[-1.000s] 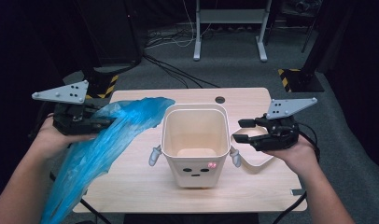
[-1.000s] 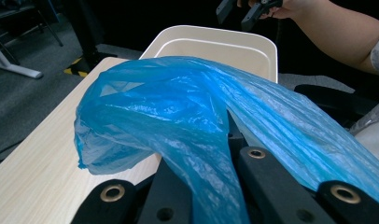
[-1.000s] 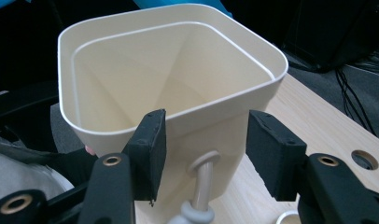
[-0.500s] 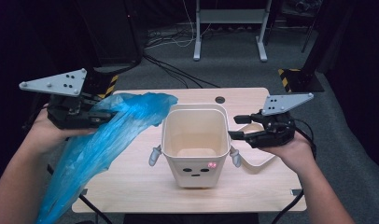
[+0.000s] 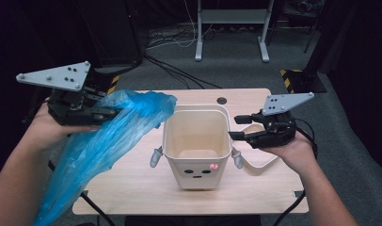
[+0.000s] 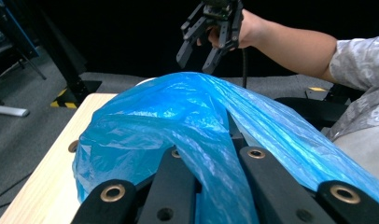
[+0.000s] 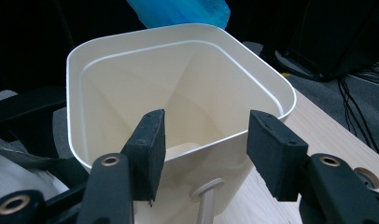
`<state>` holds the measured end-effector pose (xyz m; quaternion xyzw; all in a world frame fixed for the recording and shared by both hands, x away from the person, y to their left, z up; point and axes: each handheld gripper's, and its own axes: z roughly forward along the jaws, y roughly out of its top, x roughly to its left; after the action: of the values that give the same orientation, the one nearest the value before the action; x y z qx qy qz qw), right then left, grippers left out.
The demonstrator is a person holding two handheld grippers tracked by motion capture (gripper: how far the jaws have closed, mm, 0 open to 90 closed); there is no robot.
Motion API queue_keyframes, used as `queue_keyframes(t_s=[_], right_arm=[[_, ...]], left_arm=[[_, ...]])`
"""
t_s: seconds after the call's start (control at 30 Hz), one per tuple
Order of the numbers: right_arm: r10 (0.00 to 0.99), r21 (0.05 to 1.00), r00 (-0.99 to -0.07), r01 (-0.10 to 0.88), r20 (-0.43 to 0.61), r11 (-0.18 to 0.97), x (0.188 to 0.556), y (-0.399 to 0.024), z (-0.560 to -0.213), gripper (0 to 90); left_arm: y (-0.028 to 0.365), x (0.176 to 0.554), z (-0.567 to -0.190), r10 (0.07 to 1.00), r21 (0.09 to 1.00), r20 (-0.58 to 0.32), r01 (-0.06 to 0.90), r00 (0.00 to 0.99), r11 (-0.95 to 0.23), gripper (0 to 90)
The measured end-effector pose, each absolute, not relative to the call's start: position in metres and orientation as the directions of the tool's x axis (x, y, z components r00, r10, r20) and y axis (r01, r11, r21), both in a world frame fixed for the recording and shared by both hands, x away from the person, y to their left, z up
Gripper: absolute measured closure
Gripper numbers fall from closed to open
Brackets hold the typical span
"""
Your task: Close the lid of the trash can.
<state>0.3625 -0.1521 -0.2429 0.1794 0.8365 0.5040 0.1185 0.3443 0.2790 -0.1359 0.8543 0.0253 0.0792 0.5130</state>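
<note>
High view first: the pale wooden table (image 5: 132, 188) carries a cream, square-mouthed bin (image 5: 197, 141) at its middle, upright, with a small face printed on the near wall and stubby grey arms at either side. Its inside looks bare down to the floor.

Next in size is the blue plastic bag (image 5: 109, 136), a long crumpled sheet. Its upper end bunches just beside the bin's left rim, apparently not over the opening, and the rest hangs slantwise down past the table's near left edge. From the left gripper view the same bag (image 6: 178, 116) billows over the black jaws and hides most of the bin beyond.

The left hand-held gripper (image 5: 102, 113) is raised above the table's left side, its jaws pressed together on a fold of the bag; the plastic runs right between them in its own camera.

The right hand-held gripper (image 5: 238, 127) hangs at the bin's right rim, jaws spread. In the right gripper view its pads (image 7: 150, 149) stand on either side of the rim's near corner; from this angle I can't say for sure whether either pad touches the plastic wall, though they don't seem to be pinching it.

A white curved piece (image 5: 259, 162) lies on the table under the right hand.
</note>
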Motion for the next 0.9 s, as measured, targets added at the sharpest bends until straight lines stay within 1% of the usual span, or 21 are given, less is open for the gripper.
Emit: queue_keyframes(t_s=[0.53, 0.9], right_arm=[[0.408, 0.889, -0.913, 0.167, -0.025, 0.427, 0.363, -0.146, -0.241, 45.6], [0.378, 0.893, -0.925, 0.145, -0.03, 0.425, 0.367, -0.132, -0.237, 44.0]], left_arm=[[0.268, 0.332, -0.112, 0.071, 0.881, 0.151, -0.102, 0.986, -0.463, 87.2], [0.264, 0.321, -0.099, 0.045, 0.881, 0.177, -0.138, 0.983, -0.454, 87.2]])
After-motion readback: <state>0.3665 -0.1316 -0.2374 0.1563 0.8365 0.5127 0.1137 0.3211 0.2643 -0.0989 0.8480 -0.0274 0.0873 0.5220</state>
